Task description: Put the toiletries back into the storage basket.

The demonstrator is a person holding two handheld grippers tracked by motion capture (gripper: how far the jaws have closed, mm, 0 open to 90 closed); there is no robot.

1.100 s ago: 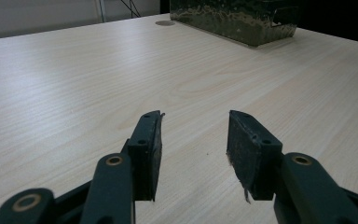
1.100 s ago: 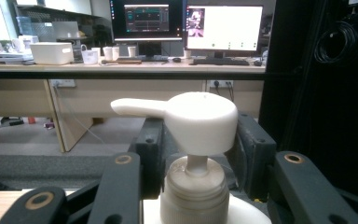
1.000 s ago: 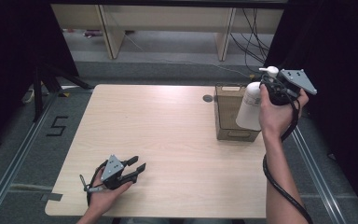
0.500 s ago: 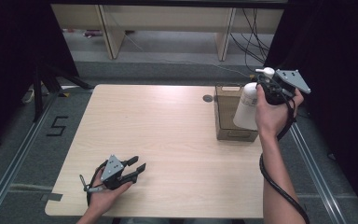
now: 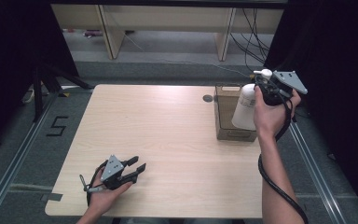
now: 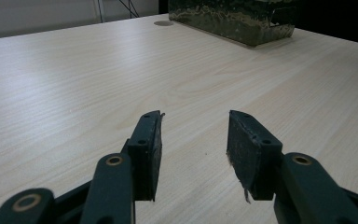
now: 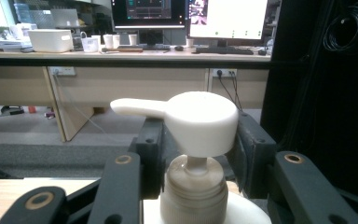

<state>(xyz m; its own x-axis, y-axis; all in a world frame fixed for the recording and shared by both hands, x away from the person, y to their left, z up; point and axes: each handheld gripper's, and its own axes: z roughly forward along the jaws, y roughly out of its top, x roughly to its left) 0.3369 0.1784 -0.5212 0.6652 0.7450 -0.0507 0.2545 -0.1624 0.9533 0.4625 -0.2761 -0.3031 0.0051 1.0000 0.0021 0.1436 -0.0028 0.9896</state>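
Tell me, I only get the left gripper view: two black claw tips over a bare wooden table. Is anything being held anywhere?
Observer: Yes. The right claw is clamped on the neck of a white pump bottle.
Operator: Is that bottle standing on the table?
Observer: No, it hangs in the air above an open cardboard box near the table's right edge.
Operator: And my claw?
Observer: The left claw rests open and empty near the table's front edge, in the person's hand.
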